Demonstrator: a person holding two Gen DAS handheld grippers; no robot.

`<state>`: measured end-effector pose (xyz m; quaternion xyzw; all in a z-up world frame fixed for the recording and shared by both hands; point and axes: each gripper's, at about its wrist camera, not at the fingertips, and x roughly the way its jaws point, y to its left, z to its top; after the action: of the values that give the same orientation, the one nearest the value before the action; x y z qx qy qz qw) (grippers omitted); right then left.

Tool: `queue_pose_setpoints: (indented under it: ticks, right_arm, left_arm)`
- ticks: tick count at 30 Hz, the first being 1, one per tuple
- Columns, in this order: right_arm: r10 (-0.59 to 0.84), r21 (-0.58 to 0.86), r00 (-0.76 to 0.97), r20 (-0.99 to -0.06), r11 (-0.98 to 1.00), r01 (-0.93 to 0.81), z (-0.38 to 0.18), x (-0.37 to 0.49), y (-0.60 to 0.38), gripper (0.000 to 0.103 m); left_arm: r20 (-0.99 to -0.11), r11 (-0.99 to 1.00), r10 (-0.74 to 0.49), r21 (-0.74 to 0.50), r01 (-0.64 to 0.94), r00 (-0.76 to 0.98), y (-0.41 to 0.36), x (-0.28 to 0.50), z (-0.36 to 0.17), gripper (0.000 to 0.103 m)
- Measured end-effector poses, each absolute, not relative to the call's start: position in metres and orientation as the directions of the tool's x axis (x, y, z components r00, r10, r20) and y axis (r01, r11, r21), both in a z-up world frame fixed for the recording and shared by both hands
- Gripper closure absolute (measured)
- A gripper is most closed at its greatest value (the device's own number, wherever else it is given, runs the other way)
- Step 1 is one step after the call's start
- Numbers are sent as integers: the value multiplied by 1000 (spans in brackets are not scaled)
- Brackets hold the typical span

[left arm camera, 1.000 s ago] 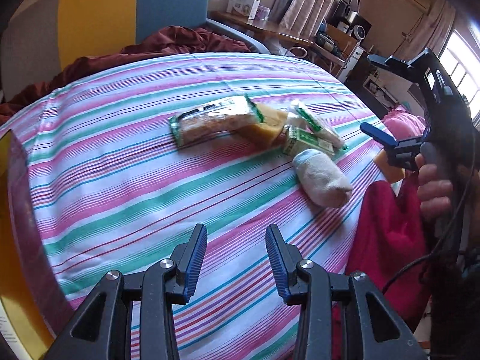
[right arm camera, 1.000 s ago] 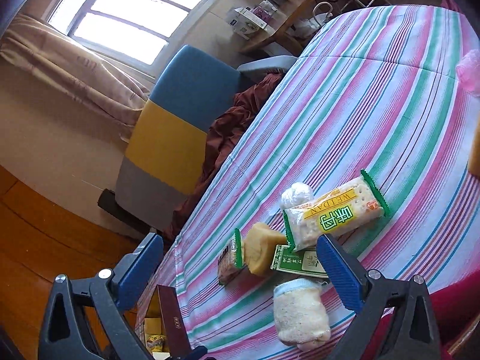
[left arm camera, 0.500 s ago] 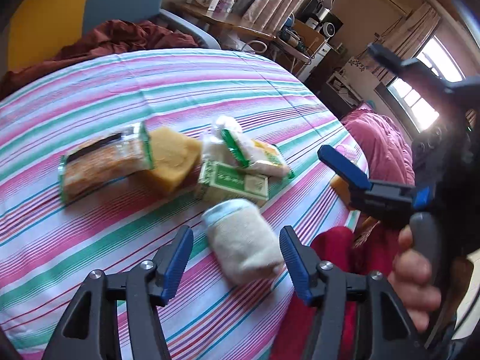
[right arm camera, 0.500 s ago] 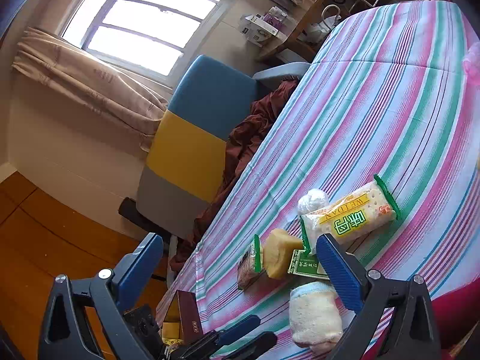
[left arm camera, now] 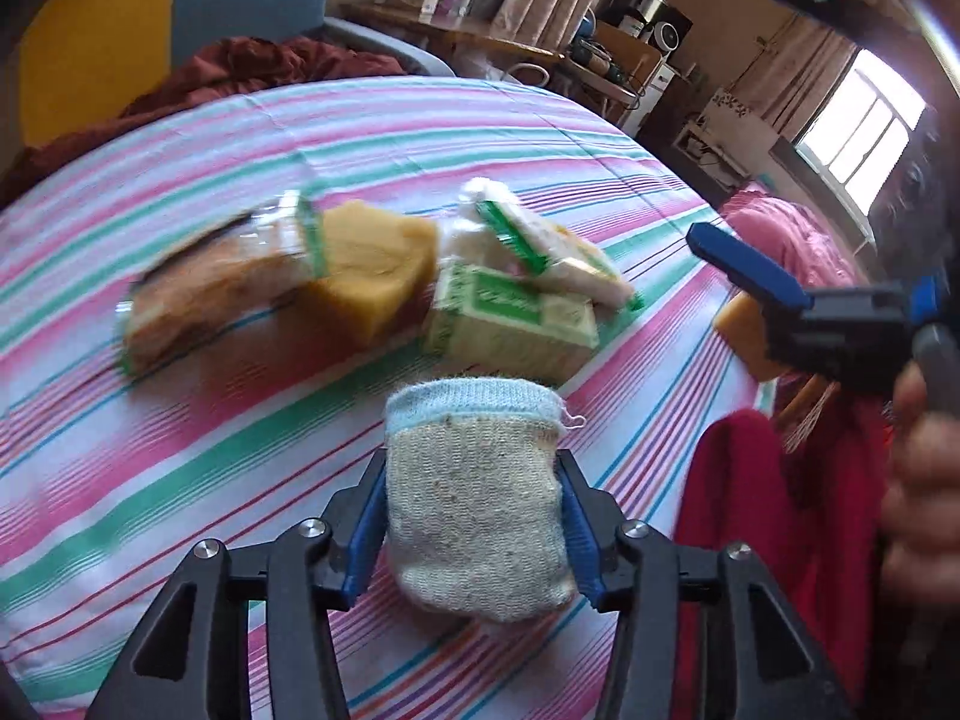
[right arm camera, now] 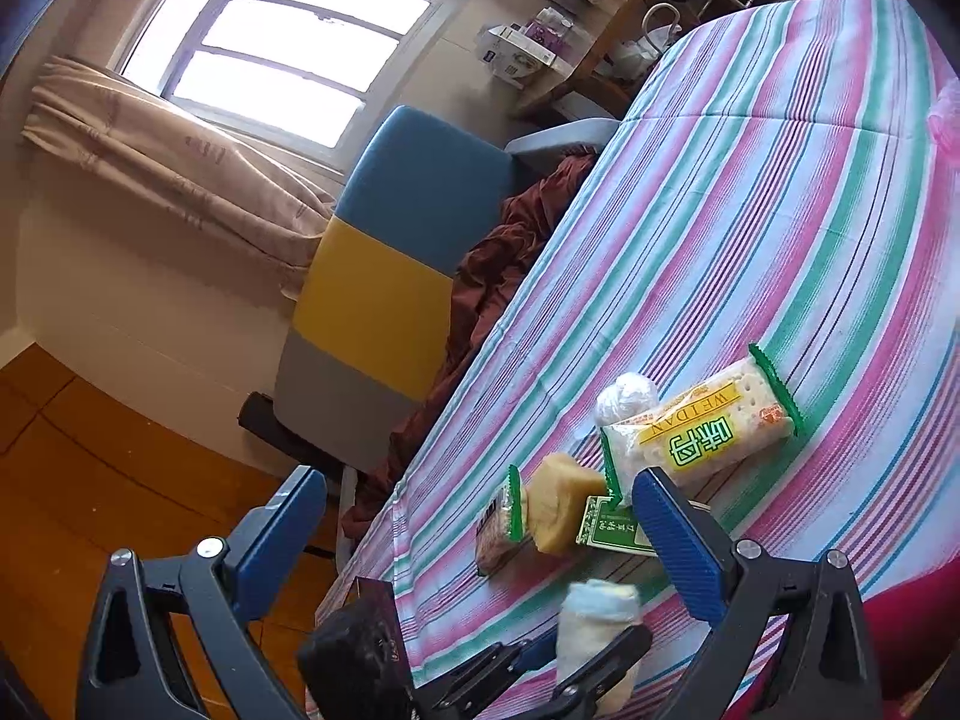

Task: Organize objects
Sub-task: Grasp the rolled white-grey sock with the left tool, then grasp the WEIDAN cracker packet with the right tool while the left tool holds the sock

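Note:
A rolled beige sock with a light blue cuff (left arm camera: 474, 492) lies near the front edge of the striped tablecloth (left arm camera: 180, 432). My left gripper (left arm camera: 471, 534) has its blue fingers pressed against both sides of the sock; this also shows in the right wrist view (right arm camera: 594, 642). Behind the sock lie a green box (left arm camera: 516, 318), a yellow sponge (left arm camera: 372, 276), a cracker pack (left arm camera: 210, 288) and a green-edged biscuit pack (right arm camera: 708, 426). My right gripper (right arm camera: 486, 546) is wide open and empty, held off the table's right side (left arm camera: 780, 300).
A white plastic ball (right arm camera: 627, 396) sits behind the biscuit pack. A red cloth (left arm camera: 756, 516) hangs at the table's right edge. A blue, yellow and grey chair (right arm camera: 396, 276) with a maroon cloth stands beyond the table. A dark box (right arm camera: 360, 648) sits below the table edge.
My left gripper moved forward and right to the sock and closed its fingers onto its sides. The right gripper stayed open, shifting only slightly.

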<state>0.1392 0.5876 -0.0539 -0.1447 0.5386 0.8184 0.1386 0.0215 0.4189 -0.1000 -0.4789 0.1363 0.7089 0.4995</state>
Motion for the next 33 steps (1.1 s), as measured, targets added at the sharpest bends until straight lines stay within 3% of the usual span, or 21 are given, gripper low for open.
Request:
queue_pose_setpoints:
  ticks: [4, 9, 14, 19, 27, 33]
  right_arm:
    - [42, 821, -895, -444, -380, -426, -57, 131, 588, 0]
    - [-93, 689, -770, -632, -522, -503, -56, 94, 583, 0]
    - [-25, 306, -570, -821, -863, -403, -38, 63, 570, 0]
    - [166, -88, -367, -915, -971, -220, -53, 55, 569, 0]
    - [186, -171, -193, -963, -981, -95, -87, 39, 611, 4]
    - [169, -162, -218, -961, -985, -50, -94, 15, 625, 6]
  left_arm:
    - [-803, -499, 589, -276, -822, -88, 371, 13, -99, 51]
    - [-790, -523, 602, -285, -804, -112, 327, 5, -100, 51]
    - [-768, -516, 633, -323, -793, -99, 313, 3, -104, 51]
    - [-764, -518, 639, -340, -785, -90, 320, 2, -107, 51]
    - [-762, -522, 643, -364, -771, -75, 315, 0, -108, 51]
    - [-763, -526, 641, -363, -769, -78, 317, 1, -109, 50]
